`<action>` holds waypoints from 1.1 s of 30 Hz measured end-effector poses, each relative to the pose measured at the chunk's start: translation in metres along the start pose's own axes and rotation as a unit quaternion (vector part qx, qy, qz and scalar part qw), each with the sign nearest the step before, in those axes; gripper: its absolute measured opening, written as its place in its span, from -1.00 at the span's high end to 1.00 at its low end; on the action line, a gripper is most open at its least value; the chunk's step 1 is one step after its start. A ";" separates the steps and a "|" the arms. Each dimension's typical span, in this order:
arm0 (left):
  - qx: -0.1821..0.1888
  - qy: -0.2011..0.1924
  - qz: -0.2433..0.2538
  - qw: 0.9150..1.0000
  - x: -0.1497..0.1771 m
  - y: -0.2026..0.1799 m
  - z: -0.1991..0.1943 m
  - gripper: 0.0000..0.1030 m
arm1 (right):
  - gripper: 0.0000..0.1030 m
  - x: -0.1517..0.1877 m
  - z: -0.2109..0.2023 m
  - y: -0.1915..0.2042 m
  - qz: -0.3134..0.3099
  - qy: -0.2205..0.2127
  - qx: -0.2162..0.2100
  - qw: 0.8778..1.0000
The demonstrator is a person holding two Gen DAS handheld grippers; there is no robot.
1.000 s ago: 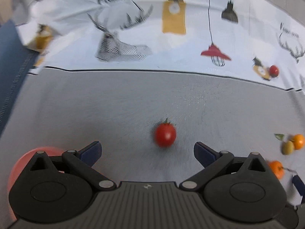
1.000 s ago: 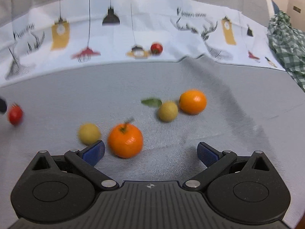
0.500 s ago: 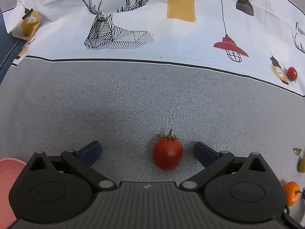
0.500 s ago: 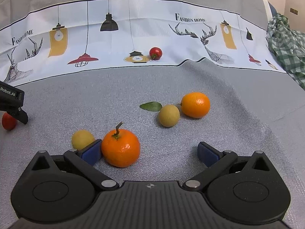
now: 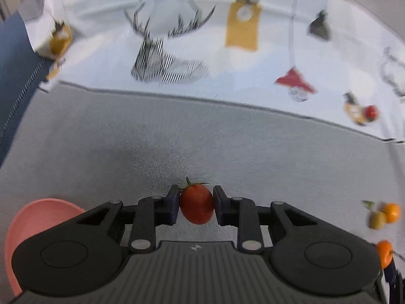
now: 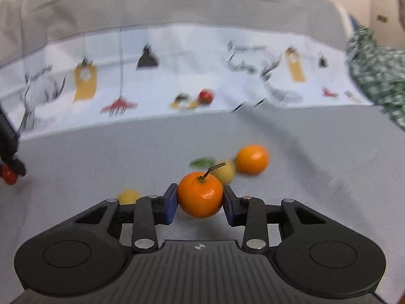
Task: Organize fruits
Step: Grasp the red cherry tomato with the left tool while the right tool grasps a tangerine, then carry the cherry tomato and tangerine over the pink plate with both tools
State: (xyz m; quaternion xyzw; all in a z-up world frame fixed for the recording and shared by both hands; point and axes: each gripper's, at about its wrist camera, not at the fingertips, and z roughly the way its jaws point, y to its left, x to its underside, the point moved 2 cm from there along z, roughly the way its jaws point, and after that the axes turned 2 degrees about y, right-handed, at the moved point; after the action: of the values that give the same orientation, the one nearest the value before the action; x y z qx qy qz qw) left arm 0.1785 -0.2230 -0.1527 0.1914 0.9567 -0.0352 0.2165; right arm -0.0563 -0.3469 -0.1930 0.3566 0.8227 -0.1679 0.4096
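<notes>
Two claws, each squeezing one fruit so I can lift it off the gray cloth (image 5: 227, 136). One pink bowl (image 5: 33, 225) waits just left of my left claw (image 5: 196, 206), likely for sorting. My right claw (image 6: 200, 198) is closing on the stemmed orange (image 6: 200, 195); one more orange (image 6: 251, 159) sits ahead of it, with two yellow fruits. My left claw pinches the small tomato (image 5: 197, 206); one more sits far ahead.

A grey cloth (image 5: 227, 139) covered the surface. Behind it lay a white printed cloth (image 6: 192, 76), and a green checked fabric (image 6: 377, 76) was at right.
</notes>
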 end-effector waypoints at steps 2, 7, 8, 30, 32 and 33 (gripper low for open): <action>0.020 -0.014 0.005 1.000 0.007 0.003 -0.030 0.39 | 0.25 -0.008 -0.020 -0.010 0.025 -0.011 -0.001 1.000; 0.036 -0.056 0.021 0.998 0.046 0.027 -0.117 0.39 | 0.25 -0.014 -0.095 -0.027 0.037 -0.026 -0.040 0.998; 0.031 -0.063 0.023 0.997 0.057 0.035 -0.133 0.39 | 0.25 -0.013 -0.110 -0.029 0.031 -0.025 -0.052 0.998; -0.033 -0.146 -0.024 0.989 0.285 0.164 -0.330 0.39 | 0.25 0.018 -0.380 0.027 -0.089 -0.044 -0.302 0.948; -0.028 -0.151 -0.034 0.988 0.295 0.170 -0.338 0.39 | 0.25 0.021 -0.391 0.030 -0.101 -0.045 -0.305 0.946; -0.025 -0.154 -0.039 0.987 0.299 0.173 -0.341 0.39 | 0.25 0.022 -0.396 0.032 -0.106 -0.046 -0.306 0.945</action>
State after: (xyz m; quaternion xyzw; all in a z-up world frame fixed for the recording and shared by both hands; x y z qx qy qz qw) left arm -0.1410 0.0930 0.0305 0.1410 0.9191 -0.0491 0.3646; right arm -0.2618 -0.0902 0.0306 0.1162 0.8480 0.0335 0.5160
